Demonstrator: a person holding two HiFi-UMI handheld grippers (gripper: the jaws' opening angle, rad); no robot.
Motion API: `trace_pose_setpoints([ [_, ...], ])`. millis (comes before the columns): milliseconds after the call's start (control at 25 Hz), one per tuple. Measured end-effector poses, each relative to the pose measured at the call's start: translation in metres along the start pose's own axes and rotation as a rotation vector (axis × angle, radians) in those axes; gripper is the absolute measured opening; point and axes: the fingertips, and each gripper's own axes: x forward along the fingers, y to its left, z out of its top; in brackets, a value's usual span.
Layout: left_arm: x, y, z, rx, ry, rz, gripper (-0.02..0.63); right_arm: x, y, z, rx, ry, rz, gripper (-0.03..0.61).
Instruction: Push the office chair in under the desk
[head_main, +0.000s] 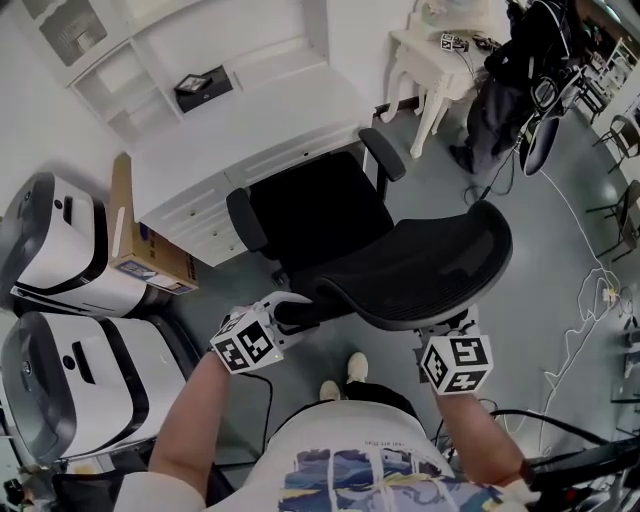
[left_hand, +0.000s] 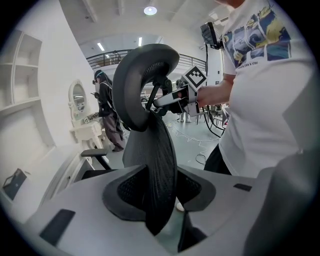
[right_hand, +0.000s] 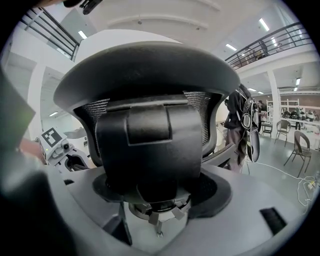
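Head view: office chair (head_main: 400, 262) just ahead of both grippers, backrest near, seat aimed far toward desk (head_main: 235, 130), so push dir = straight away. Left gripper (head_main: 287, 312) at backrest's left edge, right gripper (head_main: 443, 328) at its right end, abt equally near. Left gripper view: clamped on thin mesh edge. Right gripper view: closed round thick black back bracket. Chair base, wheels & knee space hidden.

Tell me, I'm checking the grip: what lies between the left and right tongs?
The office chair's backrest, in the head view: it spans from the left tongs to the right tongs, both clamped on it.
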Motion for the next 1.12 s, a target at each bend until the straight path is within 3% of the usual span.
trace_pose_setpoints([
  [1120, -0.018, 0.029, -0.015, -0.043, 0.009, -0.023, 0.17, 0.026, 0.03, 0.009, -0.041, 0.024, 0.083, 0.341],
])
